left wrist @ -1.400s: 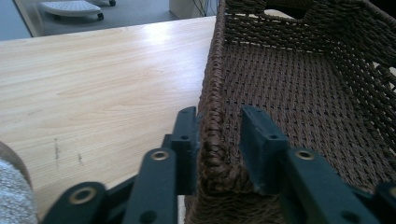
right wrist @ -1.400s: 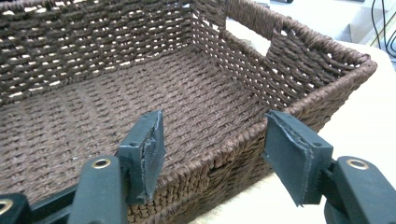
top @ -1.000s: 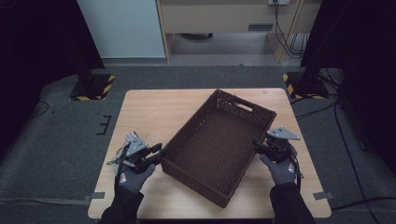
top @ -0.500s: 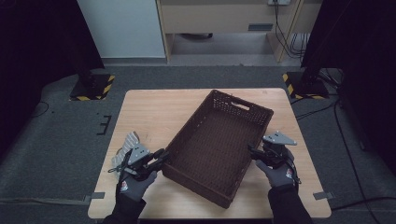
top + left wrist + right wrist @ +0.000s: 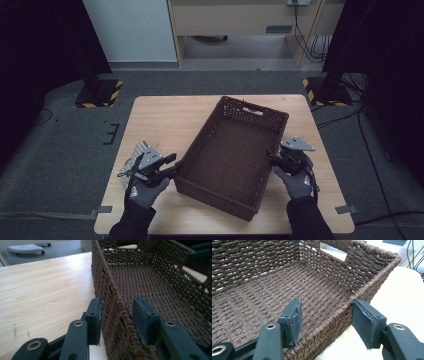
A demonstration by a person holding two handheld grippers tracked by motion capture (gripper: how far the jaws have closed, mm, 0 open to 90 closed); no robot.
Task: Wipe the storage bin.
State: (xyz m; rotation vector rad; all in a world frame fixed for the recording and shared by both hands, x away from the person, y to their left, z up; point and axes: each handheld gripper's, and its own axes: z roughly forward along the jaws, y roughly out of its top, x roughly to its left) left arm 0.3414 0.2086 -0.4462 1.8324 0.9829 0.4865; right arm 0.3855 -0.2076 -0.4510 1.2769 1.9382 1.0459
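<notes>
Basket (image 5: 235,155): we see a brown woven basket, empty, lying skewed on the wooden surface (image 5: 165,120), its handle cut-out at the far end.
Left gripper (image 5: 172,167): we have it at the basket's near-left long wall. In the left gripper view (image 5: 117,315) its jaws straddle the rim, one outside, one inside. The outer pad (image 5: 96,315) lies against the weave; the inner pad (image 5: 143,317) stands off the rim with a gap. The jaws have just been opening, with the wall between them. We read this as a grip released, not a clamp.
Right gripper (image 5: 272,157): we have it at the opposite long wall. In the right gripper view (image 5: 324,320) the jaws straddle the rim, both pads clear of it: apart, nothing pinched. They have just been closing a little.
Why this placement: we judge that one gripper on each long wall lets the basket be lifted or turned level, without tipping.
Next move, our judgement: both sets of jaws must close on the rim before any lift.
</notes>
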